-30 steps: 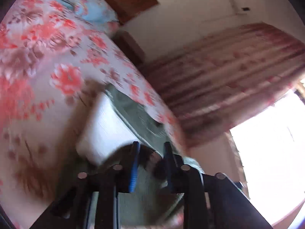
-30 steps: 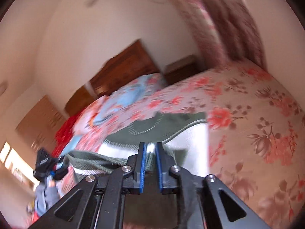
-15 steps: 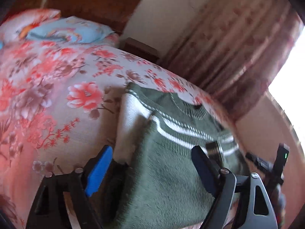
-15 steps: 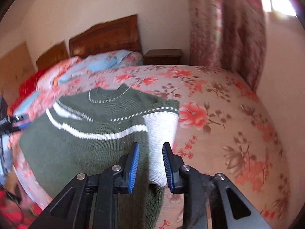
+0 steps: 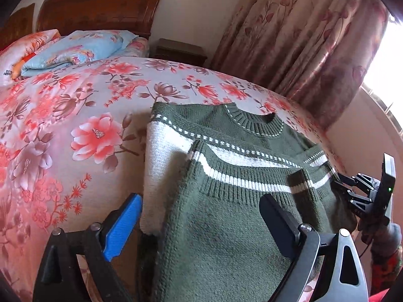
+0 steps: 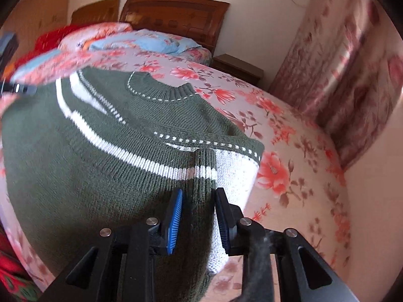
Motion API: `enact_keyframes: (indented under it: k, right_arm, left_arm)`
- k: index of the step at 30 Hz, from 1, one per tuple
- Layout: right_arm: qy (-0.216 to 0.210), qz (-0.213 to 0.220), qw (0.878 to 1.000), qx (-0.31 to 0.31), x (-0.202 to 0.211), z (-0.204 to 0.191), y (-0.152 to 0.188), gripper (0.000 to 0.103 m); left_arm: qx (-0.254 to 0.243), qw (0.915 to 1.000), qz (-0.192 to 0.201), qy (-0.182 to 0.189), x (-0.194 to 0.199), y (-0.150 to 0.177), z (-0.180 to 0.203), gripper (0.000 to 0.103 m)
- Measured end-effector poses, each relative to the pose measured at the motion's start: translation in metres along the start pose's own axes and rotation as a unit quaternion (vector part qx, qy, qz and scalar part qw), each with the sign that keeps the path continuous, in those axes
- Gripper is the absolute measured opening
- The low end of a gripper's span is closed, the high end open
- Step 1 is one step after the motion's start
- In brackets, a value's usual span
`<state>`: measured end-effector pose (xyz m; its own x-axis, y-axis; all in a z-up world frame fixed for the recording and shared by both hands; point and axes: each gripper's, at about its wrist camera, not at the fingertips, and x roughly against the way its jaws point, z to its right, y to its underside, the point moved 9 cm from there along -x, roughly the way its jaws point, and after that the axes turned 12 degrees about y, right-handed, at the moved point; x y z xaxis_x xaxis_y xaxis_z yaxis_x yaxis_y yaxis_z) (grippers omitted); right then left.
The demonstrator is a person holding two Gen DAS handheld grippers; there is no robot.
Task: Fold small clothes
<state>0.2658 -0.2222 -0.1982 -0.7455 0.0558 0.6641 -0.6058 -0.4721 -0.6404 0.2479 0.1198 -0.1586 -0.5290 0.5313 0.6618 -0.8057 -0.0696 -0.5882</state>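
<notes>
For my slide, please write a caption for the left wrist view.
Open left gripper above a green knitted sweater with white stripes on a floral bedsheet.

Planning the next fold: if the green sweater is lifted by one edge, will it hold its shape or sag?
The green sweater will likely sag: it is soft knit, already draped in folds over the bed. Its thick ribbed weave suggests some weight for its size, so a one-corner lift may stretch it. The fuzzy surface should probably grip the floral sheet rather than slide freely.

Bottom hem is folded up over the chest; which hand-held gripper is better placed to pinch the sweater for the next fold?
Probably the right hand-held gripper: the green knitted sweater's folded side edge lies between its narrow jaws. The left hand-held gripper stands wide open above the sweater's middle.
</notes>
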Motion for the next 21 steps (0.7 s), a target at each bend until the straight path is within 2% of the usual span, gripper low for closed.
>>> enact_keyframes:
  k: [3,5,12,17,21]
  right_arm:
    - [0.028,0.014,0.999,0.041,0.002,-0.006,0.002,0.027]
    - [0.032,0.02,0.998,0.044,0.003,-0.006,0.003,0.026]
    - [0.002,0.019,1.0,-0.002,0.001,-0.001,0.006,0.014]
    - [-0.009,0.017,1.0,-0.017,0.0,0.0,0.005,0.013]
    - [-0.015,0.017,0.999,-0.035,-0.001,0.002,0.005,0.013]
  left_arm:
    - [-0.003,0.9999,-0.016,0.0,-0.006,0.0,-0.003,0.103]
    - [-0.007,0.9997,-0.023,-0.001,-0.008,-0.001,-0.004,0.103]
    - [-0.064,0.9969,-0.035,-0.029,-0.012,-0.014,0.004,0.103]
    - [-0.088,0.9946,-0.055,-0.001,-0.023,-0.022,0.01,0.103]
    - [-0.107,0.99,-0.092,-0.003,-0.042,-0.014,0.009,0.103]
